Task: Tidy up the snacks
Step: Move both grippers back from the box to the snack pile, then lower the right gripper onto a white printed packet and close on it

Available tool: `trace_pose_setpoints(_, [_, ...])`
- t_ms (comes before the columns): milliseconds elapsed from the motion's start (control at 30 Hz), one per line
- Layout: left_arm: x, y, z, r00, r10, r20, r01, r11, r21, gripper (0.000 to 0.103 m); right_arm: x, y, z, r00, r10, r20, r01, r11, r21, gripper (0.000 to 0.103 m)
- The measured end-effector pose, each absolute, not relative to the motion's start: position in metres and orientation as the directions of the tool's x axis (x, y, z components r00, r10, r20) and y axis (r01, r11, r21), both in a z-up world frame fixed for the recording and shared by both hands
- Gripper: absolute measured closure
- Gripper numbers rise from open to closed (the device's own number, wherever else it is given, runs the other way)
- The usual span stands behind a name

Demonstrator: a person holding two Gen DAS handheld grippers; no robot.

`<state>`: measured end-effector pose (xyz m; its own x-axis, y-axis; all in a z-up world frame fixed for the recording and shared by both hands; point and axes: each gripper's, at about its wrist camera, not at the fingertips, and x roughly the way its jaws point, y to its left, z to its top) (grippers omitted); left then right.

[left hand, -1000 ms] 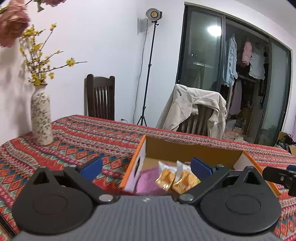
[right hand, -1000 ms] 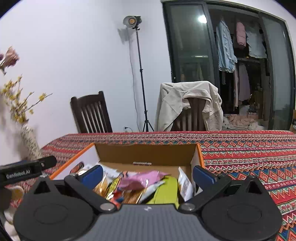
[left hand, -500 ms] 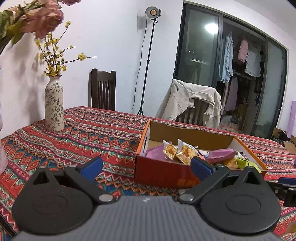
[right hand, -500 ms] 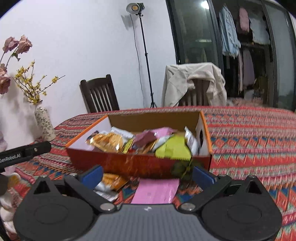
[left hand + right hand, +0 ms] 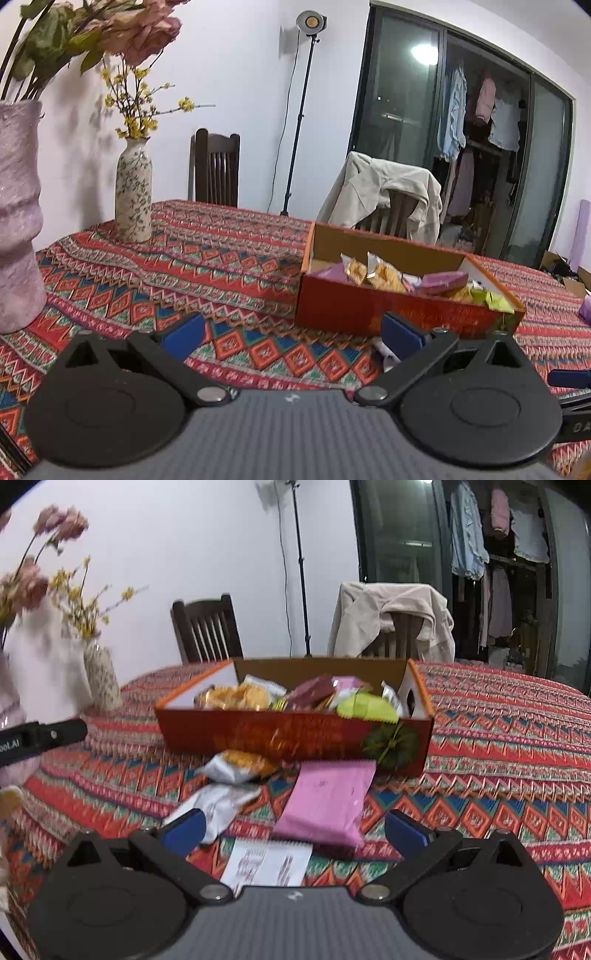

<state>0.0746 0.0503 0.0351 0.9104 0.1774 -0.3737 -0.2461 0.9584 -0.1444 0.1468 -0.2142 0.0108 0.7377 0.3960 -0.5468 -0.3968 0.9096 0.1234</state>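
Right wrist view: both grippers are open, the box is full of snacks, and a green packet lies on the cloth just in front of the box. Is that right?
Not quite. The packet on the cloth in front of the box is pink, not green, as the right wrist view shows; the green one sits inside the box. The rest stands: the right gripper and left gripper are open, and the box holds snacks.
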Motion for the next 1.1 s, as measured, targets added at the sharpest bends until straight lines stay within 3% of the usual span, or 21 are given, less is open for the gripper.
trace_pose_setpoints(200, [0.068,0.053,0.021,0.898,0.147,-0.415,-0.223,0.965,-0.141,0.0,0.143,-0.191,-0.015,0.684,0.359,-0.635,-0.397,0.914,0.088,0.003])
trace_pose_setpoints(367, [0.063,0.051,0.014,0.896,0.123,-0.428,-0.201,0.969,-0.142,0.0,0.136,-0.181,-0.028,0.694,0.322,-0.644,-0.384,0.922,0.047,0.02])
trace_pose_setpoints(500, [0.061,0.051,0.014,0.895,0.119,-0.43,-0.199,0.969,-0.148,0.0,0.128,-0.179,-0.027,0.7,0.349,-0.623,-0.413,0.909,0.046,0.046])
trace_pose_setpoints(700, [0.061,0.048,0.015,0.894,0.117,-0.432,-0.197,0.97,-0.145,0.0,0.122,-0.176,-0.022,0.708,0.35,-0.613,-0.43,0.903,0.019,0.058])
trace_pose_setpoints(1100, [0.078,0.028,0.018,0.888,0.112,-0.446,-0.178,0.978,-0.109,0.0,0.119,-0.203,-0.003,0.748,0.403,-0.527,-0.438,0.897,0.064,0.062])
